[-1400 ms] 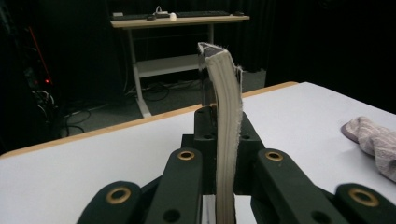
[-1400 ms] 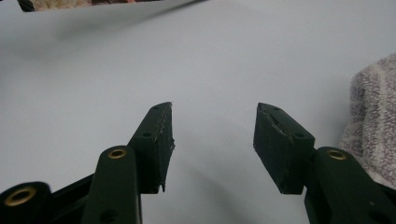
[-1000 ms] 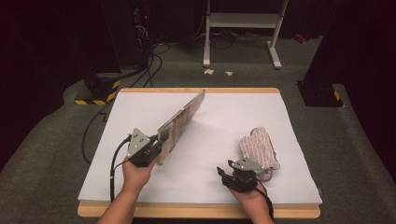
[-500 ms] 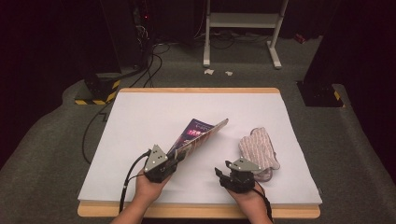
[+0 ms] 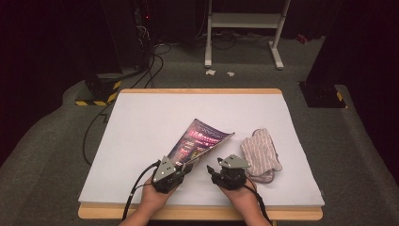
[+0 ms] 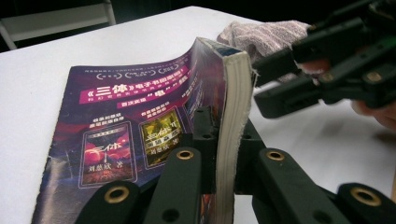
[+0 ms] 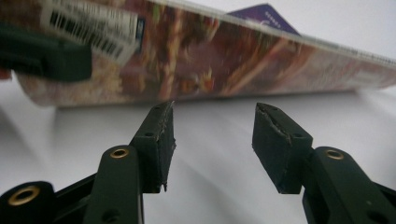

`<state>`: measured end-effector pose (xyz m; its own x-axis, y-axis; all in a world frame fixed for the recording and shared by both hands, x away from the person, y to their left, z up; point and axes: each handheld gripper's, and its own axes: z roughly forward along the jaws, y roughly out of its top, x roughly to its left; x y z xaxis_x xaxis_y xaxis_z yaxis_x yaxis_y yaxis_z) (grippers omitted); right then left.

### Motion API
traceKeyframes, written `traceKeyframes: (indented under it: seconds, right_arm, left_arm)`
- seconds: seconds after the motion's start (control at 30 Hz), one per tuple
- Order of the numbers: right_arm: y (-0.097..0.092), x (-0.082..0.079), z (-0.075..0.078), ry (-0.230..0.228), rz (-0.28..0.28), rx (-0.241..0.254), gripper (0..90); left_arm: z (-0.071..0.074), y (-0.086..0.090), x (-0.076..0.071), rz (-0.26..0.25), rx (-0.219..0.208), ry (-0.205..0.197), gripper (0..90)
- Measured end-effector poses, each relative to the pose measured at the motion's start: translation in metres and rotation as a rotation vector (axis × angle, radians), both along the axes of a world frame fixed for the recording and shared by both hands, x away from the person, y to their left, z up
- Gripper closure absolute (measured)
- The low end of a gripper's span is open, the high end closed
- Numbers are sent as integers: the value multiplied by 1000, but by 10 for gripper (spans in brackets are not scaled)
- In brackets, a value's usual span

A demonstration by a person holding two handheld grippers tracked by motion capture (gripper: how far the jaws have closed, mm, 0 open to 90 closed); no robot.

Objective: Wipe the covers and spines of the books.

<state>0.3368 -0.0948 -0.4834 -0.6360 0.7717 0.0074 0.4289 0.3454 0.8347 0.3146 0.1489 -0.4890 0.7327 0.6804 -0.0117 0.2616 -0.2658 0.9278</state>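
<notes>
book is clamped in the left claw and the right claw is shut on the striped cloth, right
Not quite. The left claw does clamp the book, but the right claw stands open with nothing between its jaws, as the right gripper view shows; the striped cloth lies apart on the table.

Overhead light falls on the white-topped wooden table (image 5: 141, 141); surroundings dark. Soft shadows under the purple glossy-covered paperback book (image 5: 200, 141). Right gripper view: book cover blurred, out of focus. Left gripper view: near black jaws soft.
</notes>
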Motion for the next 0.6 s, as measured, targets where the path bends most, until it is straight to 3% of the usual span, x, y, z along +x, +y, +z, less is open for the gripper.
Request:
traceKeyframes:
  seconds: [0.27, 0.4, 0.47, 0.53, 0.6]
  right_arm:
    - [11, 10, 6, -10, -13, -2, 482]
    - [15, 11, 5, -12, -6, -1, 477]
    - [18, 11, 6, -7, 1, -3, 477]
    - [19, 11, 6, -9, 3, -7, 479]
    - [23, 12, 5, -9, 8, -3, 479]
  left_arm:
    - [-7, -1, -2, -25, 6, 7, 782]
    - [-10, 3, -6, -11, 17, 10, 724]
    - [-12, 7, -7, -1, 20, 19, 658]
    - [-14, 11, -7, -2, 20, 42, 649]
    - [-18, 13, -8, 4, 45, 57, 612]
